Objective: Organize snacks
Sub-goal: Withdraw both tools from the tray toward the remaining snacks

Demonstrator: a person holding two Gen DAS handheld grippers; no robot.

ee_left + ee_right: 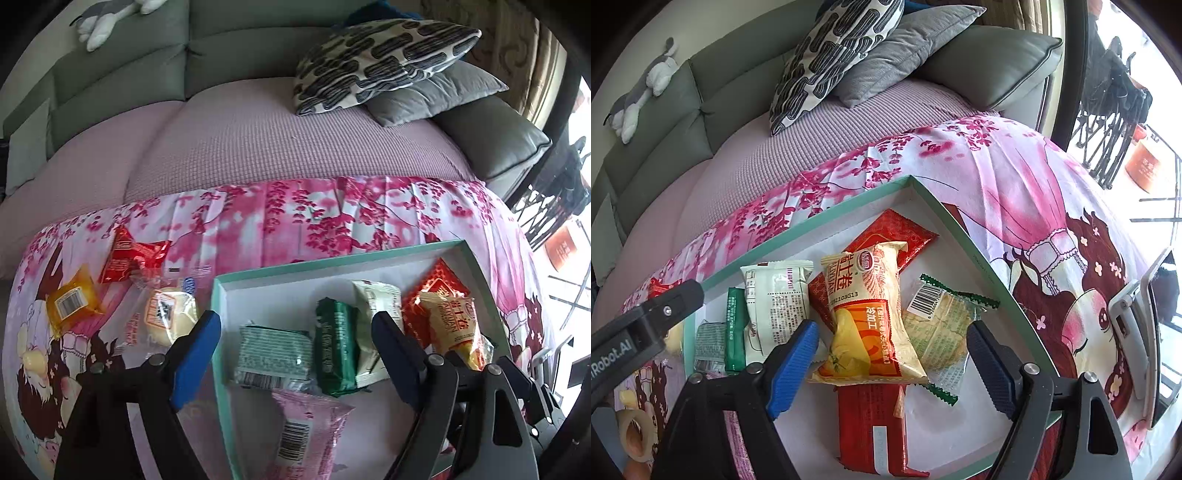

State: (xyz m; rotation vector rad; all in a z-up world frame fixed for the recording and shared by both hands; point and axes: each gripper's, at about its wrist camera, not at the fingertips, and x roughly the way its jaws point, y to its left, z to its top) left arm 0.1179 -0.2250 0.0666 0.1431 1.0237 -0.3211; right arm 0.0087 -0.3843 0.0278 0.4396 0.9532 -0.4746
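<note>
A white tray with a teal rim (332, 258) (812, 221) lies on the pink floral cloth. My left gripper (295, 321) hovers open over its left part, above a pale green packet (273, 350) and a dark green packet (338, 350). A pink packet (306, 432) lies nearer to me. My right gripper (892, 328) is open over a yellow-orange packet (868, 314) and a clear green-edged packet (942, 332); its pads touch neither. A red packet (871, 424) lies under them. On the cloth outside the tray are a red packet (129, 258), an orange packet (72, 302) and a clear-wrapped cake (170, 314).
A sofa with a pink cover (277, 140) rises behind the cloth, with patterned and grey cushions (388, 59) on it. A roll of tape (635, 432) lies at the near left. A phone on a stand (1145, 332) is at the right. One arm of the left gripper (646, 325) reaches into the right wrist view.
</note>
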